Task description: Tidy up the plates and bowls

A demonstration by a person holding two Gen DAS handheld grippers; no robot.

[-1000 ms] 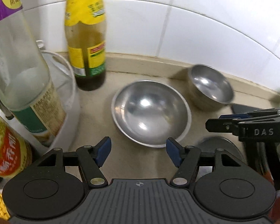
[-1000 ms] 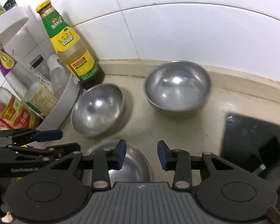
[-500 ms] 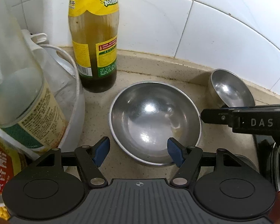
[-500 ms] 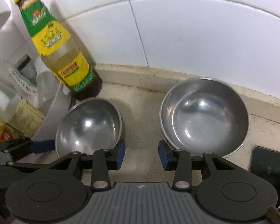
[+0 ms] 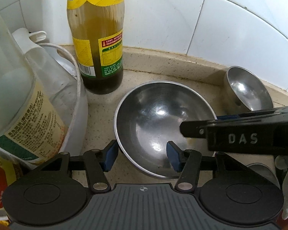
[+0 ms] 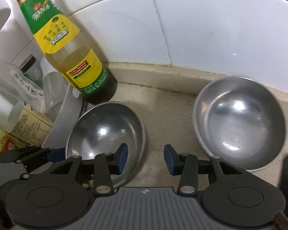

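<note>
My left claw point(image 5: 142, 156) is spread wide and empty, its blue pads straddling the near rim of the wide steel bowl point(image 5: 163, 126) on the counter point(image 5: 99, 111): one pad outside the wall, one over the inside. Looks like I'm lining up the pickup, so the next move calls for dropping a touch lower and pinching that thin rim squarely, because polished steel will slip if I catch it at a slant.

My right claw point(image 6: 145, 158) is open too, nothing in it, hovering over bare counter between the wide bowl and the deeper steel bowl point(image 6: 240, 122) off to its right by the wall. I judge those two want nesting, though which goes into which I can't call yet.

Crowded on the left: a soy sauce bottle point(image 5: 98, 38) stands just behind the wide bowl, and a white round rack point(image 5: 80, 103) of bottles sits beside it, so a lift has to go straight up. My right claw's arm also reaches across over the bowl's far side.
</note>
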